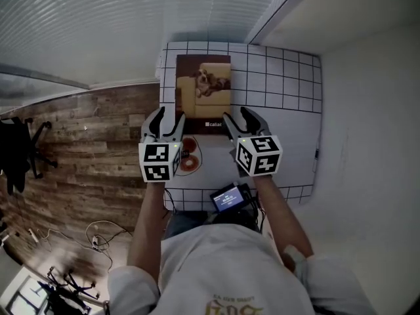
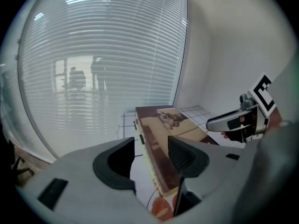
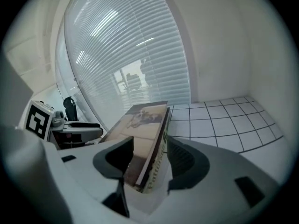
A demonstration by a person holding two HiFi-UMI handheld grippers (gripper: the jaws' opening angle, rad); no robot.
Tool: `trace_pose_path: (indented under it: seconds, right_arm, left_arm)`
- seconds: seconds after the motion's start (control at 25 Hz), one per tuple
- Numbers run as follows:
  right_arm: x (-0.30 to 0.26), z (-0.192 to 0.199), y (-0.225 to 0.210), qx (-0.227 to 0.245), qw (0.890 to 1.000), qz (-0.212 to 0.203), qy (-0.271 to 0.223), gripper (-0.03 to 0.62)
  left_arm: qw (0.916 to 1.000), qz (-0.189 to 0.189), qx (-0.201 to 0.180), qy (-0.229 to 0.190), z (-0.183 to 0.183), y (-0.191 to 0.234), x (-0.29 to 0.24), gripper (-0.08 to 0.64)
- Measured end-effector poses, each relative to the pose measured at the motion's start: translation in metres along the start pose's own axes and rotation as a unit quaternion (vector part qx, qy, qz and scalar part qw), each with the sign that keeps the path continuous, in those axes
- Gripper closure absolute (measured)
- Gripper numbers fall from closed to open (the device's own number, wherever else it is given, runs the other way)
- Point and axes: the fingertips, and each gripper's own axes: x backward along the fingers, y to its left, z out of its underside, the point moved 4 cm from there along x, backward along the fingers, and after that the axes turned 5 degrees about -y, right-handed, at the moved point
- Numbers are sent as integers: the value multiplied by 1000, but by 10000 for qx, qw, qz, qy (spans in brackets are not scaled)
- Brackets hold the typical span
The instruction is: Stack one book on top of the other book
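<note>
A brown book (image 1: 203, 90) with a dog-on-a-sofa cover lies flat on the white gridded table (image 1: 282, 77). A white surface with orange-red rings (image 1: 189, 157) shows just below its near edge; I cannot tell if it is the other book. My left gripper (image 1: 168, 117) sits at the book's near left corner, and its open jaws straddle the book's left edge (image 2: 156, 171) without pressing. My right gripper (image 1: 237, 115) sits at the near right corner. Its jaws are open too, with the spine (image 3: 156, 164) between them.
A small device with a lit screen (image 1: 230, 199) rests at the table's near edge, between my arms. Window blinds (image 1: 131, 18) run behind the table. A white wall (image 1: 367, 110) is on the right; wood floor and a dark chair (image 1: 26, 149) are on the left.
</note>
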Motion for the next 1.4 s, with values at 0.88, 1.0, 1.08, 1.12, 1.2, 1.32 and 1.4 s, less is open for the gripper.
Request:
trace_pose_path:
  seconds: [0.88, 1.0, 1.08, 1.12, 1.2, 1.32, 1.4]
  right_arm:
    - [150, -30, -48, 1053, 9835, 295, -1441, 583]
    - [179, -37, -61, 1015, 9782, 394, -1765, 583]
    - [197, -44, -65, 1058, 9736, 435, -1976, 583]
    - [206, -49, -66, 1098, 9708, 434, -2089, 583]
    - [222, -58, -65, 1192, 9650, 413, -2301, 583]
    - [246, -68, -65, 1266, 9579, 423, -2543, 583]
    - [259, -73, -66, 1223, 9542, 424, -2699, 583]
  left_arm:
    - [9913, -463, -365, -1177, -53, -84, 91, 551]
    - [9881, -485, -372, -1409, -61, -103, 109, 551]
    - [9847, -503, -437, -1613, -69, -117, 122, 551]
    - [9826, -525, -478, -1716, -73, -123, 128, 551]
    - [9785, -574, -535, -1906, -80, -134, 141, 551]
    - [9726, -569, -496, -2200, -90, -151, 158, 551]
    - [9683, -534, -479, -2391, -98, -162, 168, 551]
